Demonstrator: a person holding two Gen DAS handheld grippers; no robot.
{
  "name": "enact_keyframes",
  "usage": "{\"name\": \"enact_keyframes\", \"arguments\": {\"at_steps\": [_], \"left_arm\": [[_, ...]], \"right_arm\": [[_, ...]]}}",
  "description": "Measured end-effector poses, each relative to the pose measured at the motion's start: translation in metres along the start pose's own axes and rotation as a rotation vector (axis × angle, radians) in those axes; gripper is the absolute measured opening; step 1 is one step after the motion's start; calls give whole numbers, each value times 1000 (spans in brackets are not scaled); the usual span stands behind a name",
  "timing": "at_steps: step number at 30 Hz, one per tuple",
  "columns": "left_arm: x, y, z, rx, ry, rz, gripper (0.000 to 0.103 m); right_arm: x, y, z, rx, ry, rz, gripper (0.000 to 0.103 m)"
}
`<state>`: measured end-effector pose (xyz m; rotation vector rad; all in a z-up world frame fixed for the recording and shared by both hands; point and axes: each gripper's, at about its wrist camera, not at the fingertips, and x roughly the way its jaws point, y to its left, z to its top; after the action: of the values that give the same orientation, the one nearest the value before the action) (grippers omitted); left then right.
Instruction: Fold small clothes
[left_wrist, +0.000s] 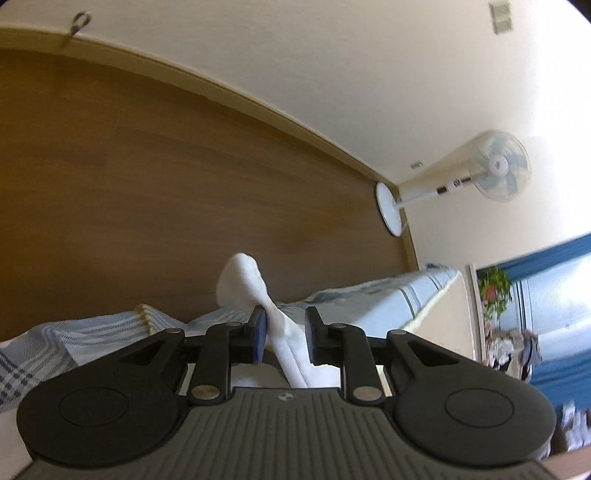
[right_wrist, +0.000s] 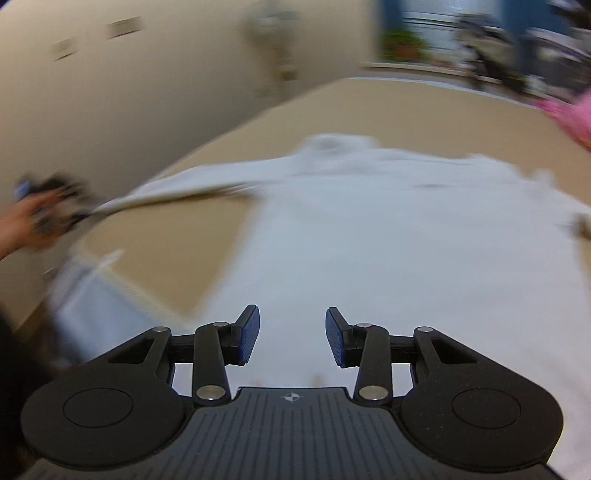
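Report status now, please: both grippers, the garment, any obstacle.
Left gripper holding sleeve of white long-sleeved cotton shirt, lifted. Right gripper open, empty, above shirt body. Shirt spread on beige table. Pink cloth at far edge, apart.

The left claw is matt black plastic with small bright metal pivot pins; its pads are blue and finely ribbed, and its base plate is grooved grey plastic. Between the pads runs the white shirt sleeve, soft matt cloth. The floor is smooth brown wood grain with a low sheen. The right claw has the same finish. Under it the white shirt reads as plain matt cloth on a smooth beige surface; blur hides the weave.
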<state>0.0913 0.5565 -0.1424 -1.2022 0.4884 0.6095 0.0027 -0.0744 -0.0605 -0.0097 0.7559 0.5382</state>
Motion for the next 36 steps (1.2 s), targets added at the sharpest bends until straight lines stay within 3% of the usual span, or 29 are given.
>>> {"name": "enact_keyframes", "arguments": {"at_steps": [6,11,12,13,16,21,22,23,24,27,30,33,35,36], "left_arm": [[15,-12,-5,62,-2,28,23],[17,-11,-7,62,3,34,23],[16,-11,-8,60,2,36,23],[16,-10,-8,57,4,35,23],[16,-8,-8,53,14,42,27],[22,1,-10,26,33,44,29],[23,2,-10,25,28,50,25],[22,2,-11,29,18,58,10],[22,2,-11,35,7,64,5],[13,-2,-10,55,-47,61,4],[0,-14,-10,115,-125,53,4],[1,-12,-12,117,-107,75,4],[5,-4,-11,56,-68,81,7],[6,1,-11,21,-56,72,7]], "right_arm": [[31,82,-41,-154,101,64,42],[44,123,-59,-329,153,14,42],[42,126,-61,-367,147,-2,33],[39,127,-60,-388,141,1,9],[24,123,-54,-399,115,11,6],[-12,116,-51,-442,73,96,6],[-18,113,-52,-446,70,109,6],[-20,108,-51,-443,82,122,6],[-21,103,-50,-440,103,141,6],[-17,93,-54,-458,152,136,6],[-18,86,-48,-380,134,140,11],[-25,77,-41,-252,65,170,28],[-15,77,-47,-251,114,164,33],[-4,79,-55,-296,210,167,33]]}}
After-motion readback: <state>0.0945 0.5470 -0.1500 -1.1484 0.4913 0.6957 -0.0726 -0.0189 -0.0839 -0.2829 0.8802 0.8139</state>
